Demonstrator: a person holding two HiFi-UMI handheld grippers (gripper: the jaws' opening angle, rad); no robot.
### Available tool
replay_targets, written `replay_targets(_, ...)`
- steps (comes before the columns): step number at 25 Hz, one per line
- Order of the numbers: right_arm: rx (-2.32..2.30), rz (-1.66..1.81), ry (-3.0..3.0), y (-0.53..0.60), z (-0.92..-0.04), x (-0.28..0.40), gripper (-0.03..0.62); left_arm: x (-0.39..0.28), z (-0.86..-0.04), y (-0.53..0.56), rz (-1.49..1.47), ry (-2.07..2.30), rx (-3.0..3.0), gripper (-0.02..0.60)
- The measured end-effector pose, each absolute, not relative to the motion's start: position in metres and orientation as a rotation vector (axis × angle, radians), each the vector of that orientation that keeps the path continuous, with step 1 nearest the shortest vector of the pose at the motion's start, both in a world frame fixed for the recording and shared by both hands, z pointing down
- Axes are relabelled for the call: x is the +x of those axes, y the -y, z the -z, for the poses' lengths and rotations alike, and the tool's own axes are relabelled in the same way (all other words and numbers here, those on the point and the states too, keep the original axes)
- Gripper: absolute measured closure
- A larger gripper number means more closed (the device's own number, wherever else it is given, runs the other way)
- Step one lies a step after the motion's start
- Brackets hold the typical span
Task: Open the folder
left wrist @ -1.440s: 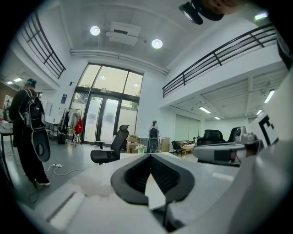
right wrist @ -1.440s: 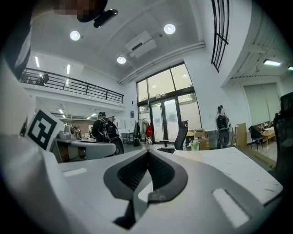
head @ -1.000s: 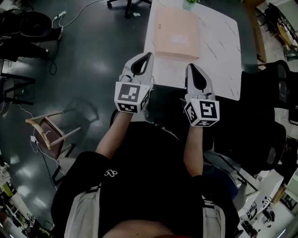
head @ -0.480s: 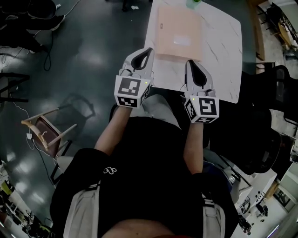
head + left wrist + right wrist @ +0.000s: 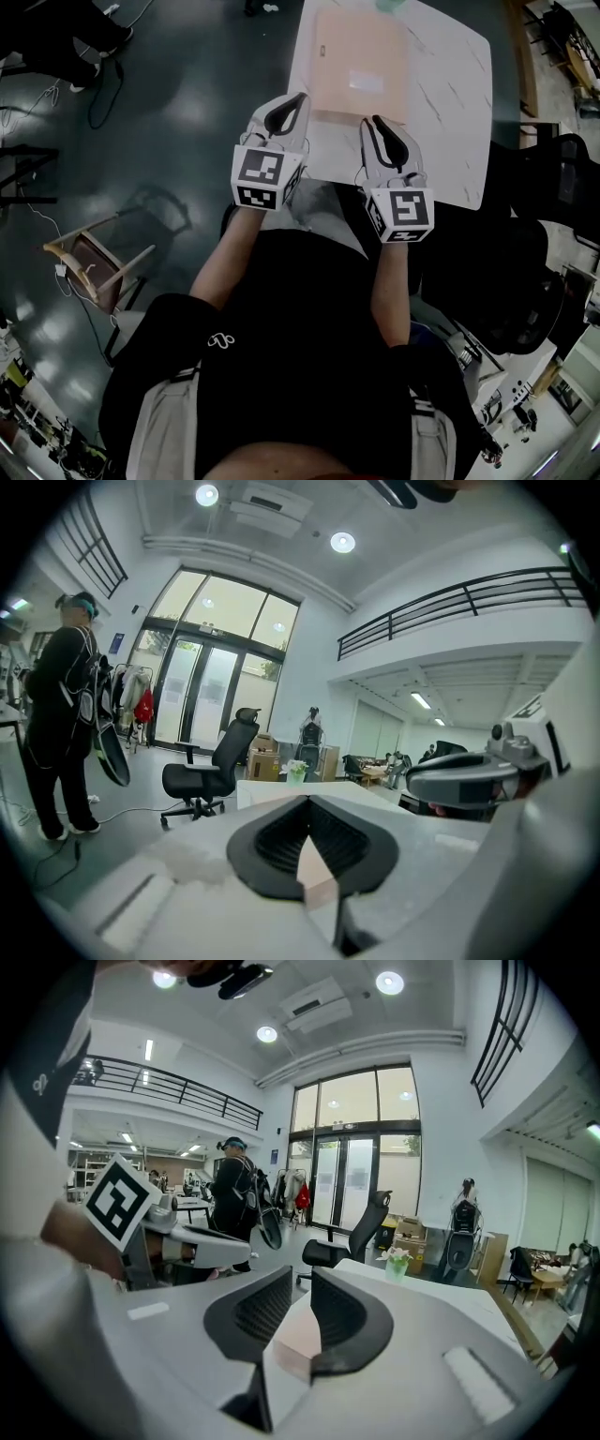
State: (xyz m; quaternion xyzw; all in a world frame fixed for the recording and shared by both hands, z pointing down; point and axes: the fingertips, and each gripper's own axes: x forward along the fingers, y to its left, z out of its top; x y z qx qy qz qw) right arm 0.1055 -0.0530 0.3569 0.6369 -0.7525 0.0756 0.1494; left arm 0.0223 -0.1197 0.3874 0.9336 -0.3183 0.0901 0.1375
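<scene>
One folder (image 5: 361, 61): closed and flat on the left part of the table (image 5: 450, 103), with its long axis running straight away from the person. A crease down its left side suggests the spine, so the cover probably lifts from the right.
Near edge: the short edge faces the person, and both tools are right at it.
Right gripper (image 5: 373, 124): at that edge, right of its middle. The jaws are partly apart and have just been opening; the folder's edge shows in the gap, with neither pad pressing on it.
Left gripper (image 5: 298, 101): at the near left corner, jaw tips together, grasping nothing.
Nearer hand: about level, though the right one sits closer to the likely free side.
Room: bare tabletop lies to the folder's right. A plant (image 5: 398, 1262) stands past the far end, and the table's left rim is just beside the spine.
</scene>
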Motion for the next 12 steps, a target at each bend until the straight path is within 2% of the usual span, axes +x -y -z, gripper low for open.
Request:
replay_targets(7, 1.692, -0.251, 2.156, 0.074, -0.384, 0.108, 0.496, 0.036, -0.420, 0.130, -0.340, 0.905, 2.649, 0.581)
replay_targets(12, 1.524, -0.250, 2.128, 0.090, -0.412, 0.097, 0.439, 0.036, -0.452, 0.136, -0.419, 0.911, 2.593, 0.581)
